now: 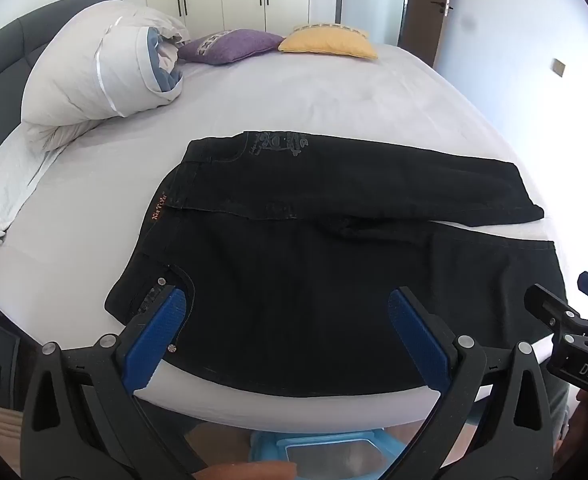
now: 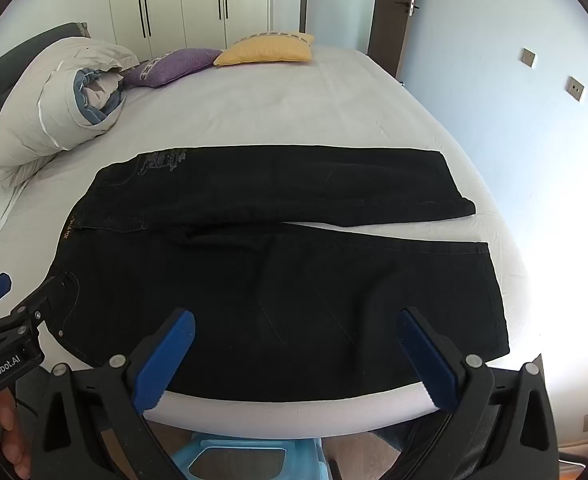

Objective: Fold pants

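Black pants [image 1: 314,264] are spread flat on a bed [image 1: 294,92], waist to the left, legs to the right and slightly parted. Both the left gripper [image 1: 290,336] and the right gripper [image 2: 298,356] are held wide open above the near edge, with nothing gripped. The denim is judged heavy, limp and non-slippery; the near waist corner and hem are best pinched.

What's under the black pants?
The black pants lie flat on the bed's white sheet, bare all around them. Whatever lies beneath the fabric is covered.

Bright daylight, right-side glare (fisheye-warped edges)
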Available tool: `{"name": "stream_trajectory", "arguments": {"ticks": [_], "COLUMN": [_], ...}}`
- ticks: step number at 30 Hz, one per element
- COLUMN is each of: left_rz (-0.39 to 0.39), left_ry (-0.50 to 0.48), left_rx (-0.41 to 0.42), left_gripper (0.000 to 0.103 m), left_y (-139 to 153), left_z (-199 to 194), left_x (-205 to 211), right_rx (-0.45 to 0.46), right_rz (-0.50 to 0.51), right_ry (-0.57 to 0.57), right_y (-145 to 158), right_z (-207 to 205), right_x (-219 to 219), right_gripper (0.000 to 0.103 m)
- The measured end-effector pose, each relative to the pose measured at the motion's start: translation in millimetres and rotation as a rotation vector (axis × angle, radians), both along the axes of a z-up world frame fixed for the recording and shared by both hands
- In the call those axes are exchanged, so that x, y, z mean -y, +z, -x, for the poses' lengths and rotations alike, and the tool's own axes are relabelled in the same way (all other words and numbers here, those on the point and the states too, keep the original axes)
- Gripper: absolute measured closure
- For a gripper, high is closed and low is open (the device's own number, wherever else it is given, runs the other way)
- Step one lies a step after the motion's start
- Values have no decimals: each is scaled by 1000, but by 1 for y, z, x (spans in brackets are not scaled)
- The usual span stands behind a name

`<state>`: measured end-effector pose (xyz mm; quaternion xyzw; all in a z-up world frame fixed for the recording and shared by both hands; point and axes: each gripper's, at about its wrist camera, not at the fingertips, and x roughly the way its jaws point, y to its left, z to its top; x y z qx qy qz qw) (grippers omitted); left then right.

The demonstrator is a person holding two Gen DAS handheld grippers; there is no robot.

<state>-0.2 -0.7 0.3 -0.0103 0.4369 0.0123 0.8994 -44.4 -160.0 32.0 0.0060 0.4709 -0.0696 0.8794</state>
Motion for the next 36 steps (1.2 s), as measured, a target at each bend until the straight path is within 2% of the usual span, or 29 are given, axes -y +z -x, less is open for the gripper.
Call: {"name": "stream_trajectory", "arguments": {"ticks": [6,10,14,36], "left_rz": [-2,1,0,5], "left_ry": [-4,3,3,3], "left_rx": [6,-5,-4,-16], "left_gripper": [0,0,0,0], "left_y": [0,-11,-8,-16], "left_z": [2,0,9,9], "left_x": [3,-3,1,-1], "right_rx": [2,3,2,3], "right_rz": [0,9,7,1], "right_ry": [-2,2,3,2], "right_y": [-2,-5,-2,-3], "right_z": [1,1,1,2], "right_x": [1,-6,-5,-4], "right_gripper": [0,0,0,0]}}
